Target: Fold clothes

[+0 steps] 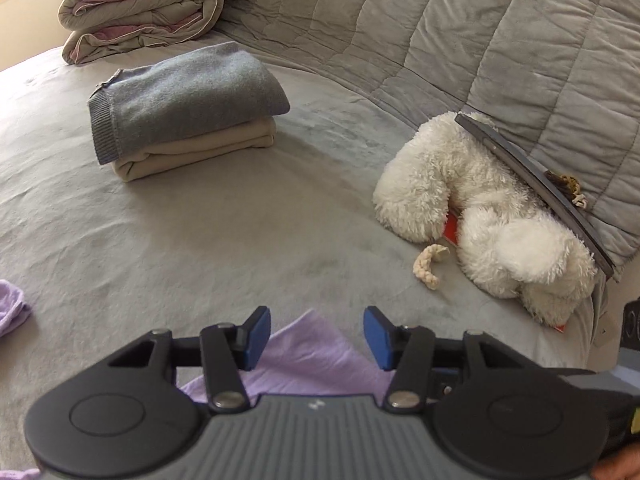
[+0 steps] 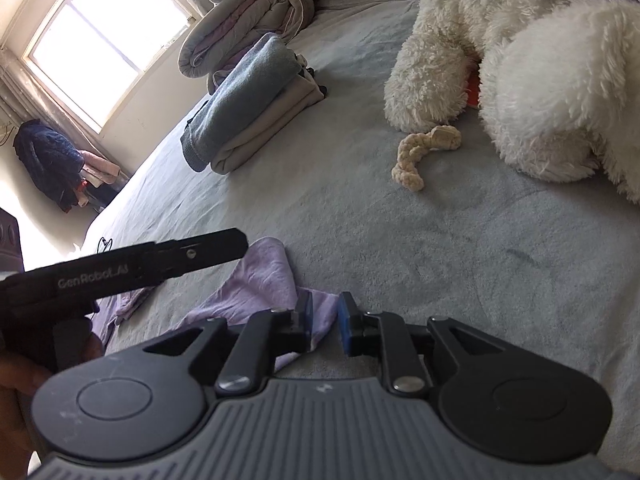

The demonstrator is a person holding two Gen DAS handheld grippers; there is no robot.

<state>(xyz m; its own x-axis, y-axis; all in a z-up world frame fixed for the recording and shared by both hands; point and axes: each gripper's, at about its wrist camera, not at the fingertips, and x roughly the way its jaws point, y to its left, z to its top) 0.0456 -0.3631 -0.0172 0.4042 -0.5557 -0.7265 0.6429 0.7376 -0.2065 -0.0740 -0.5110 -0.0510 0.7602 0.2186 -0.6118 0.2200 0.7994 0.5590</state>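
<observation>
Lilac garment (image 1: 316, 356) beneath both gaping tools (left (image 1: 316, 338) marked "GenRobot.AI"; right (image 2: 325, 322)).

Bed (image 1: 224, 240): grey plush cover, filling most of both views.
Quilted grey bedspread (image 1: 460, 32): upper right of the left wrist view, bunched up along the bed's far side.
Rolled duvet (image 1: 140, 8): beige with pink lining, upper left, lying on the bed.
White plush toy (image 1: 480, 208): right of the left wrist view, lying on the bed against the bedspread; a red patch shows under it.
Dark flat board (image 1: 536, 176): leaning on the plush toy's far side.
Braided rope toy (image 2: 424, 150): cream, just beside the plush toy.
Window (image 2: 104, 36): bright, upper left of the right wrist view.
Dark jacket (image 2: 48, 156): left edge, hanging below the window.
</observation>
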